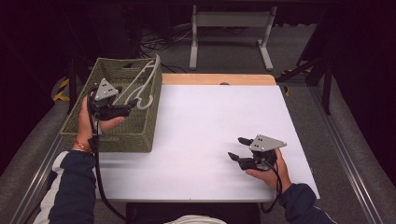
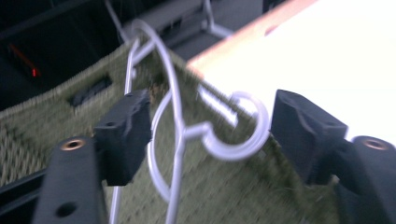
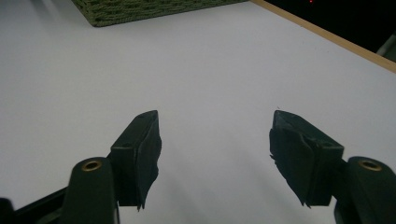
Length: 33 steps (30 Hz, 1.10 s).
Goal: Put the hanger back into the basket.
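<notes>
A white wire hanger is seen leaning inside the green woven basket, which is set at about nine o'clock on the white surface, the hanger's hook lying at the basket's three o'clock wall. The left claw is held over the basket, just beside that hook. In the left gripper view its jaws are spread wide, with the hook framed between them and touched by neither pad, so nothing is gripped. The right claw is held low over the bare surface at about five o'clock, well apart from the basket, its jaws wide and empty.
</notes>
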Motion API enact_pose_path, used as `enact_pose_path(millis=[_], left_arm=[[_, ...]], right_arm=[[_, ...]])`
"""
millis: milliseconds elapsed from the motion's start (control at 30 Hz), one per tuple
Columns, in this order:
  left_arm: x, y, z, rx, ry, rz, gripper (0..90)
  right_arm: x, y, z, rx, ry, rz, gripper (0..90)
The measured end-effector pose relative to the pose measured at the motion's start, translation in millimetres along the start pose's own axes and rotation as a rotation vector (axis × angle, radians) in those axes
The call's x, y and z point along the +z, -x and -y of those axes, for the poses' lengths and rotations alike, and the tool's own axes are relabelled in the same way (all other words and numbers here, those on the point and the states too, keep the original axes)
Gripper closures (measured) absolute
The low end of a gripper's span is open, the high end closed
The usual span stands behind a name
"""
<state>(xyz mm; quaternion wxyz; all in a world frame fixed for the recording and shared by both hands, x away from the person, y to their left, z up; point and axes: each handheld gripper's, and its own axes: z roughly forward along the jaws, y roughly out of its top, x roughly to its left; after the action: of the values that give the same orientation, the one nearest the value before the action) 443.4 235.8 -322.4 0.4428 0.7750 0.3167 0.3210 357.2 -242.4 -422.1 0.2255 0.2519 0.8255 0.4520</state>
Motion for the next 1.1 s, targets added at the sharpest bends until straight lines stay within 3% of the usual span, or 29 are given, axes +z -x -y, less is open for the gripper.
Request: enact_pose_path(millis=[67,133,467,600,767,900,1100], left_arm=[[-3.5,3.0,-0.9,0.007,0.023,0.003,22.3],[-11.4,14.1,-1.6,0.018,0.082,0.013,18.4],[-28.2,50.6,1.8,0.046,0.186,0.079,9.1],[-38.8,67.2,3.4,0.084,0.236,0.098,8.3],[-42.8,81.8,9.8,0.092,0.258,0.130,8.2],[-43.9,97.3,18.7,0.131,0.247,0.153,9.6],[-46.3,118.0,31.6,0.135,0.260,0.208,10.6]], right_arm=[[-0.3,-0.4,-0.4,-0.003,0.001,0.007,34.3],[-0.4,-0.9,-0.7,-0.007,0.002,0.009,34.3],[-2.2,-2.1,-0.9,-0.007,0.012,0.026,34.2],[-3.5,-3.2,-0.5,-0.009,0.016,0.036,32.8],[-6.5,-4.0,-0.8,-0.003,0.031,0.059,29.8],[-7.9,-5.7,-1.4,0.002,0.043,0.087,26.2],[-13.6,-8.5,1.0,0.006,0.059,0.131,22.0]])
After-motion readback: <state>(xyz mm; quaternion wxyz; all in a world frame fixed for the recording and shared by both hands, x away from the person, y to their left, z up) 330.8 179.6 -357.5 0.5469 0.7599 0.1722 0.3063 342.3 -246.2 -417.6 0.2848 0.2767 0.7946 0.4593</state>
